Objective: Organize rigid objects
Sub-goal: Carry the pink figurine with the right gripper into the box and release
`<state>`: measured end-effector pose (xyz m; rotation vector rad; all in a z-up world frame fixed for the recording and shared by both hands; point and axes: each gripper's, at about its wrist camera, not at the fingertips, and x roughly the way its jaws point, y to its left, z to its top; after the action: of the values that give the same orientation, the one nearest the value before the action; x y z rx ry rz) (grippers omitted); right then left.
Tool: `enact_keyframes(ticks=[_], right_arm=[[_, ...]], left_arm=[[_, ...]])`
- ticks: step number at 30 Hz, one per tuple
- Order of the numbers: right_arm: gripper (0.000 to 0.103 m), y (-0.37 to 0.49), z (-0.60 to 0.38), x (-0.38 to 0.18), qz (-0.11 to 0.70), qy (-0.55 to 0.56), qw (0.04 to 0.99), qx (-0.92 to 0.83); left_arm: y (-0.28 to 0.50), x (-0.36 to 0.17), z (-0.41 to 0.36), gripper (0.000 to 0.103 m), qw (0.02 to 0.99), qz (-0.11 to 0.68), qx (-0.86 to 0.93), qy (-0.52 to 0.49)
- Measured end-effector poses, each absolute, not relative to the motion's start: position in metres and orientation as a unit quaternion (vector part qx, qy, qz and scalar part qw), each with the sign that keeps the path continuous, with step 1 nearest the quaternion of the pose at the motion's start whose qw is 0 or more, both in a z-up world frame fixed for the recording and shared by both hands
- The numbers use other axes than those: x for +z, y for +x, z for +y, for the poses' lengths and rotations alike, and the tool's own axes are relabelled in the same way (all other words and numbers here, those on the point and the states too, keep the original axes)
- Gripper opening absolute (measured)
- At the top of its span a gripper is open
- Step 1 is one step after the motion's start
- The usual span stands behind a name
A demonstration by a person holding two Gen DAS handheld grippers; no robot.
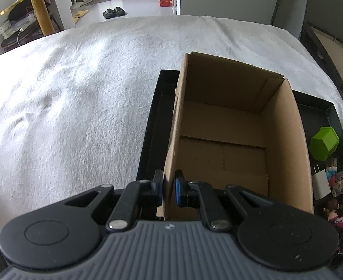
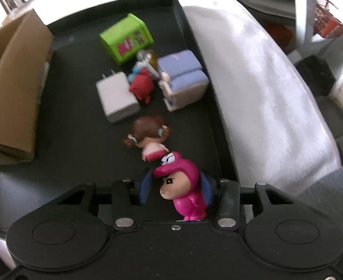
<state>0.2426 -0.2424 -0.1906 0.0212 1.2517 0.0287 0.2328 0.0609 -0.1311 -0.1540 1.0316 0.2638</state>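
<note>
Left wrist view: the left gripper [image 1: 168, 187] sits at the bottom centre of the frame, its blue-padded jaws clenched on the near left wall of an open cardboard box [image 1: 236, 126], one finger outside the wall and one inside. The box is empty as far as its floor shows, and it stands in a shallow black tray [image 1: 151, 126] on a white fuzzy blanket [image 1: 78, 93]. At the right edge of the frame a green hexagonal box [image 1: 324, 142] lies in the tray, a white plug adapter [image 1: 320, 185] just below it. Over to the right wrist view: the right gripper [image 2: 176, 187] is at lower centre, and a pink-costumed figurine [image 2: 184, 189] stands upright between its blue pads. The right pad looks against the figure's back; the left pad sits near its face, and whether it presses I cannot tell, so the grip stays uncertain. Just above it in the frame a brown-haired doll figure [image 2: 149, 137] lies face down on the tray floor. Higher still, a small red figure [image 2: 141, 88] touches the adapter's side, and a lavender toy sofa [image 2: 183, 79] rests on its side near the tray's right wall. The cardboard box fills the left edge.
</note>
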Motion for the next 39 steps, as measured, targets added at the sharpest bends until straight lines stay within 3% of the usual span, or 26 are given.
enact_keyframes(ticks=[22, 39], right_arm=[[0.043, 0.256, -0.213, -0.114, 0.442, 0.056, 0.888, 0.115], [0.043, 0.269, -0.150, -0.085, 0.395, 0.039, 0.898, 0.191]], left_arm=[[0.206, -0.137, 0.071, 0.009, 0.884, 0.439, 0.112, -0.113], [0.196, -0.137, 0.083, 0.010, 0.896, 0.415, 0.112, -0.114]])
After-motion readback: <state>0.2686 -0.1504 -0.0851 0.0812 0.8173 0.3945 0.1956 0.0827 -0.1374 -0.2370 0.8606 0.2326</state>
